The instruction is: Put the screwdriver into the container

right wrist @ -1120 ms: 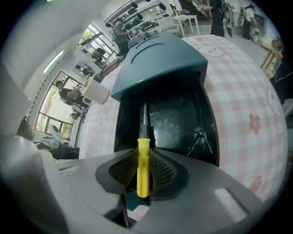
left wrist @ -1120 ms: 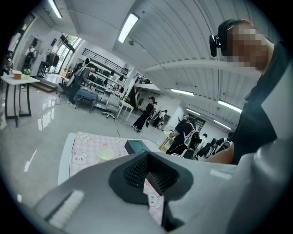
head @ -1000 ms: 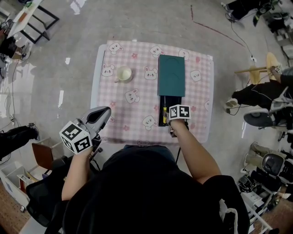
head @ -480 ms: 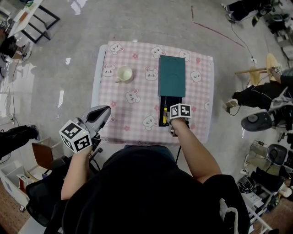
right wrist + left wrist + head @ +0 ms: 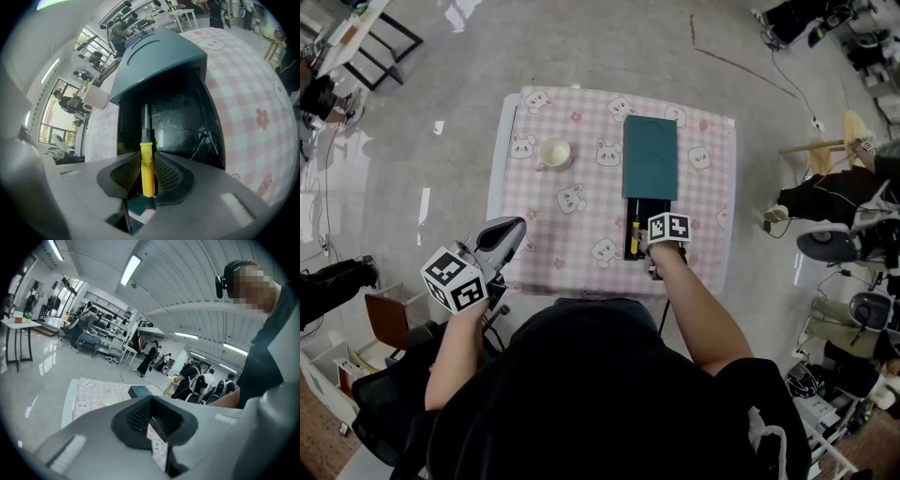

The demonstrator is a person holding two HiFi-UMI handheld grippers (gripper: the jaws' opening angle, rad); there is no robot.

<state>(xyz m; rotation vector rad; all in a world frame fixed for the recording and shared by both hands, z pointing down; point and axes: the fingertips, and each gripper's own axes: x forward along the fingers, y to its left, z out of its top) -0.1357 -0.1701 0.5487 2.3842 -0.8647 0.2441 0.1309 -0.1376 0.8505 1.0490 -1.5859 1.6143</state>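
Hardly anything has shifted over the last second: my right gripper (image 5: 647,246) stays at the near end of the container (image 5: 662,208), and the yellow handle seen from above has edged only a little toward me. That gripper is clenched on the screwdriver (image 5: 147,159); in the right gripper view both ribbed pads (image 5: 169,174) press against the yellow handle, and the metal shaft points away from me over the black inside of the container (image 5: 187,117), along its left side. I cannot tell whether the tip touches the bottom. Just beyond the container lies a teal lid (image 5: 651,155), its near edge over the far end of the black box. A pale cup (image 5: 553,152) stands well to the left on the pink checked tablecloth (image 5: 572,211). My left gripper (image 5: 502,239) hangs off the table's near-left corner, away from everything on it. In the left gripper view its jaws are closed together with nothing between them.
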